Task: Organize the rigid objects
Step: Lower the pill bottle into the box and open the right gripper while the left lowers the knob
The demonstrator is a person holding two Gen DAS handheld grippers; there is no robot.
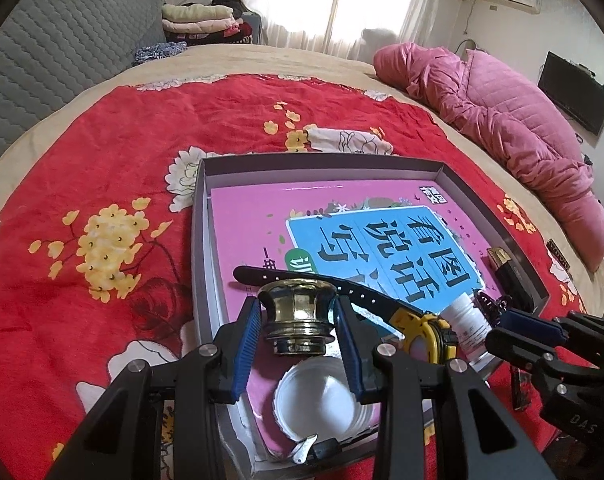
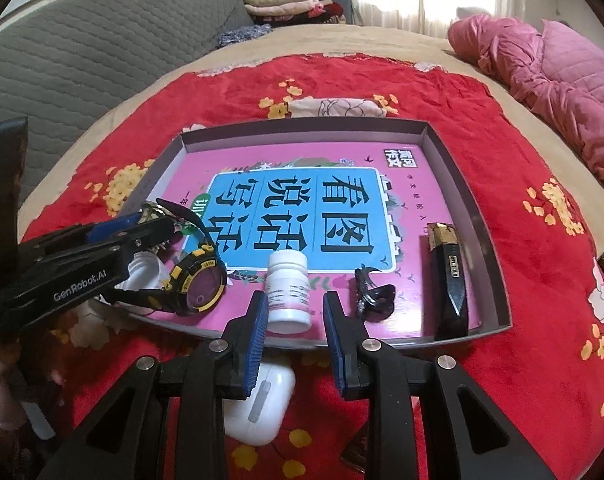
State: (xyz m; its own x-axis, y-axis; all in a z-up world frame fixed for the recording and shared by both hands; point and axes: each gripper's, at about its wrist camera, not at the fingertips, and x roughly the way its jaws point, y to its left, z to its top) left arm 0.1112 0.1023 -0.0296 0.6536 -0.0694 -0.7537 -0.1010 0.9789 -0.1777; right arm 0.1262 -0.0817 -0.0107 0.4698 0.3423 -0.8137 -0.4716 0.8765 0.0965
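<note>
Rumpled red floral blanket under shallow grey cardboard tray (glossy pink book inside)

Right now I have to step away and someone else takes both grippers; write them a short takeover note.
Left gripper: shut on the brass knob, held over the box.
Right gripper: open, holding nothing, the white pill bottle standing between its fingers.
In the box, on the pink book: watch, pill bottle, black hair clip, black lighter, white lid.
Left to do: set the knob down; white earbud case lies outside on the red blanket.
</note>
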